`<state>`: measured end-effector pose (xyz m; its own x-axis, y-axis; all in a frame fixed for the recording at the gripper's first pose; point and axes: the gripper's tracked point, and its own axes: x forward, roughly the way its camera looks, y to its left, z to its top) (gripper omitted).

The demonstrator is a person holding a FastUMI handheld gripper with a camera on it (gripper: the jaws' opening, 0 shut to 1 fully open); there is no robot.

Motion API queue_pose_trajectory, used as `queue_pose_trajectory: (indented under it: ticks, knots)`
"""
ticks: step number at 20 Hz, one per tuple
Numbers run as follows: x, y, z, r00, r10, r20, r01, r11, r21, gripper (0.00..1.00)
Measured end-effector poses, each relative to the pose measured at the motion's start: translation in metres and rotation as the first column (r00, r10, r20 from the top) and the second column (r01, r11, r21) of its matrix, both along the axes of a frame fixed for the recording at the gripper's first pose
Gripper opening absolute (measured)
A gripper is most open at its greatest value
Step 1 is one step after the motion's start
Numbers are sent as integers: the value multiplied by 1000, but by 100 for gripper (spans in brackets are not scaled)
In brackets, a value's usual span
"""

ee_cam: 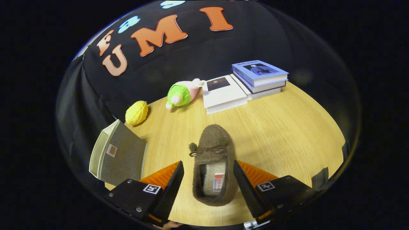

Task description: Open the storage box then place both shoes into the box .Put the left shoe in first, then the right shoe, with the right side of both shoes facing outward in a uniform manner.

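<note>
The gripper [208,179] is spread wide around one fuzzy brown shoe [212,163], not touching it. One fabric storage box [119,156] stands beside it; three books [243,84] lie beyond.

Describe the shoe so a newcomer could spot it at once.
On the wooden table, look nearest the open tongs: the brown slipper lies between their fingers, heel toward them, toe pointing at the books. Unlike the yellow toy or grey storage box, it is fuzzy with a small bow.

The shoe [213,156] between the spread fingers of the gripper [208,179] looks like fuzzy, matt fleece with a felt-ish insole. It sits on a table [287,134] of smooth, light wood grain. Left of the shoe, the storage box [119,156] is matt woven cloth.
</note>
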<state>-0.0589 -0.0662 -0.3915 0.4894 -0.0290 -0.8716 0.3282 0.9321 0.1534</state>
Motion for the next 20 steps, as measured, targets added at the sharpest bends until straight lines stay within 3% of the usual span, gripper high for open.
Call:
queue_pose_trajectory:
  ticks: [7,9,13,16,20]
  knots:
    - [-12,-16,-43,995,-15,-103,16,1000,12,81]
    - [-11,-22,-52,992,-35,-122,36,999,8,74]
    - [-2,-30,-67,988,-93,-124,94,996,4,55]
    - [1,-27,-75,982,-133,-131,138,990,37,33]
    - [3,-35,-74,975,-181,-127,186,982,26,11]
